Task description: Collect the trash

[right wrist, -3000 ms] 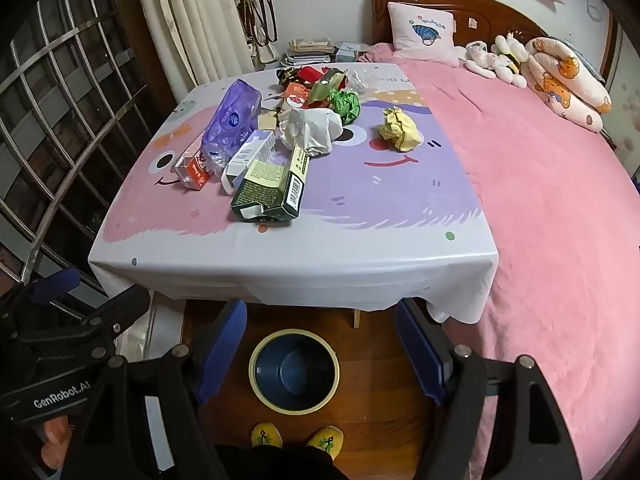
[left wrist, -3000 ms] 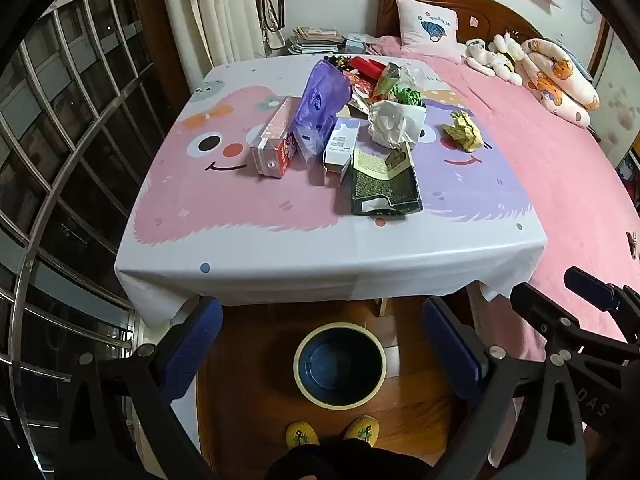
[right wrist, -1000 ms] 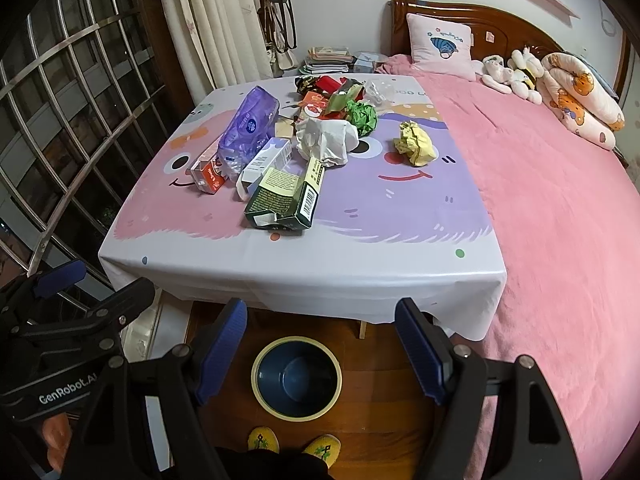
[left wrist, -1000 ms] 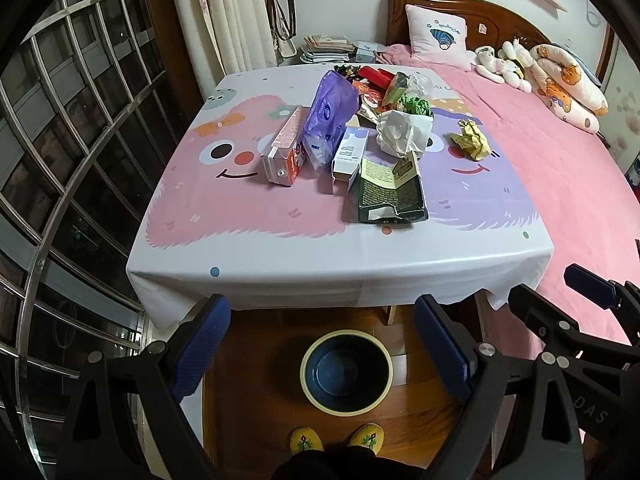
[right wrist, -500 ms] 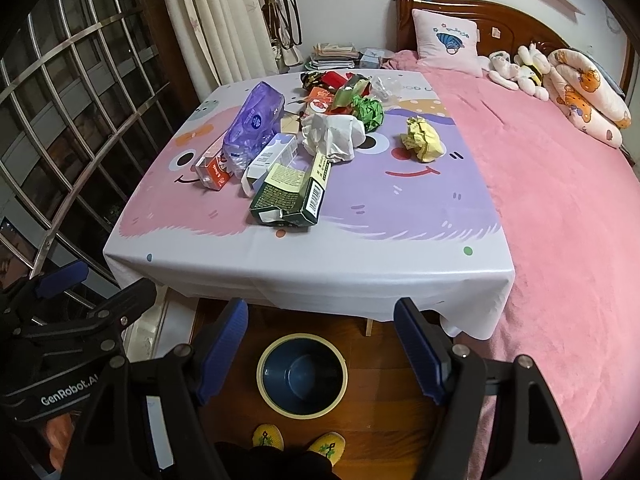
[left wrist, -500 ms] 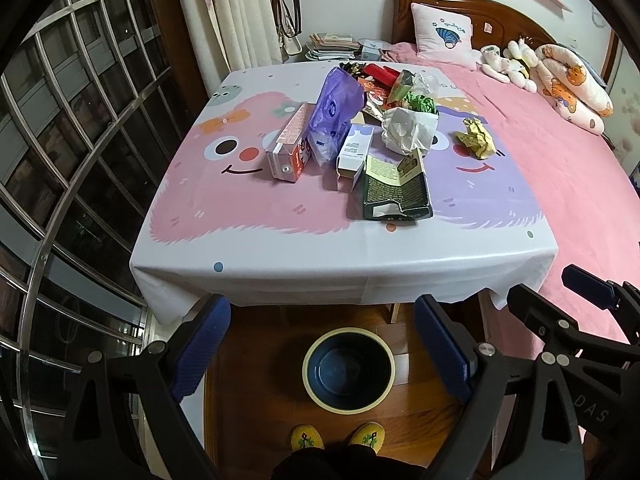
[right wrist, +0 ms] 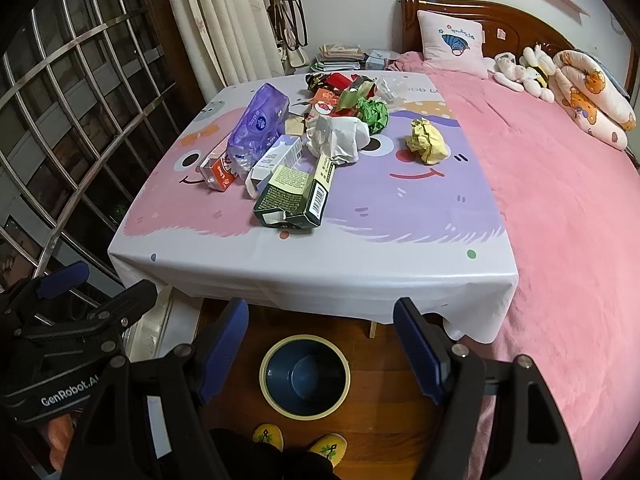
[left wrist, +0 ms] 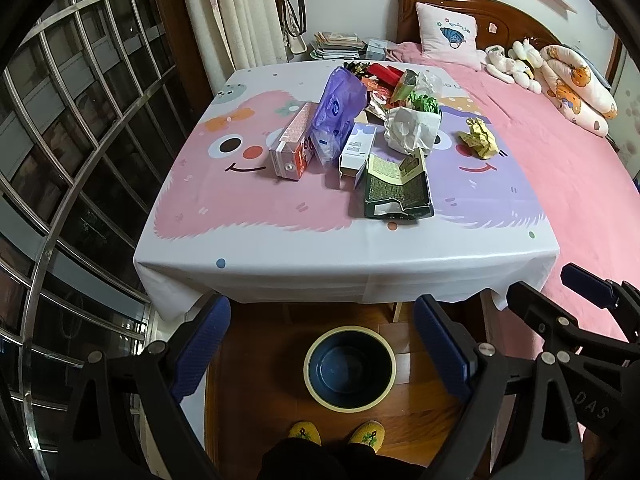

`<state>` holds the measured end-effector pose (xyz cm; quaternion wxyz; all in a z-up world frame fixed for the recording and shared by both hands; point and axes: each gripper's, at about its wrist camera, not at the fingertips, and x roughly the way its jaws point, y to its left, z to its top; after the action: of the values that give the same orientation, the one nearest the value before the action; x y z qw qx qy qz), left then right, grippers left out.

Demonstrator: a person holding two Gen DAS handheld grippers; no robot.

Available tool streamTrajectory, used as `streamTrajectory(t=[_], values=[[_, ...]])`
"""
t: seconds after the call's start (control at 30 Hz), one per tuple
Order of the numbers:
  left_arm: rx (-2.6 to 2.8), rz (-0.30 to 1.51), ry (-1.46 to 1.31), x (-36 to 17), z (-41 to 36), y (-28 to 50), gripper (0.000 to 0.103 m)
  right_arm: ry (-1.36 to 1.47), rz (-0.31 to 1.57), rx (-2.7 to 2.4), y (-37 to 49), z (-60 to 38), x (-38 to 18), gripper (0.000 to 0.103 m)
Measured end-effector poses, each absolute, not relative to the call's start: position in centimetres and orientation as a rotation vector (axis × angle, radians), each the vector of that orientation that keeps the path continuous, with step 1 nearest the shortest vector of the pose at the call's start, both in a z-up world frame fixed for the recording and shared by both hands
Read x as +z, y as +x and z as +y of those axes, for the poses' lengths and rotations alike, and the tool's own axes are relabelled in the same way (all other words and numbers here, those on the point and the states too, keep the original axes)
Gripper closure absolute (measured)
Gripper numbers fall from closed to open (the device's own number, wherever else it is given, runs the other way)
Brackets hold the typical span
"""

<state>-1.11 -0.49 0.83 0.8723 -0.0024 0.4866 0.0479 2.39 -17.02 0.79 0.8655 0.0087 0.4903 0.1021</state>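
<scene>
Trash lies on a table (left wrist: 280,248) with a cartoon cloth: a dark green carton (left wrist: 398,190) (right wrist: 294,198), a red-and-white carton (left wrist: 292,144) (right wrist: 216,168), a purple plastic pack (left wrist: 338,110) (right wrist: 256,124), a white box (left wrist: 358,148), crumpled white paper (left wrist: 412,128) (right wrist: 340,138), a yellow paper ball (left wrist: 480,142) (right wrist: 428,146), a green ball (right wrist: 374,114) and red wrappers at the far side. A dark blue bin (left wrist: 350,368) (right wrist: 305,376) stands on the floor below the near edge. My left gripper (left wrist: 322,348) and right gripper (right wrist: 320,348) are open and empty, held above the bin, short of the table.
A bed with a pink cover (right wrist: 560,200) adjoins the table's right side, with a pillow and stuffed toys at its head. A metal window grille (left wrist: 60,140) runs along the left. My yellow slippers (left wrist: 336,434) stand on the wooden floor behind the bin.
Both grippers have risen and drawn slightly nearer the table, so the table and trash look a little larger. Both stay open. Nothing on the table has moved.
</scene>
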Motion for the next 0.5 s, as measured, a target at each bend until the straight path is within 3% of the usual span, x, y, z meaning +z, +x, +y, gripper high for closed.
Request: streamTrajectory(t=[0.5], values=[[0.058, 1.039, -0.040, -0.1, 1.6, 2.0, 0.011, 0.020, 1.057, 0.187, 4.9, -15.9, -0.2, 0.028]])
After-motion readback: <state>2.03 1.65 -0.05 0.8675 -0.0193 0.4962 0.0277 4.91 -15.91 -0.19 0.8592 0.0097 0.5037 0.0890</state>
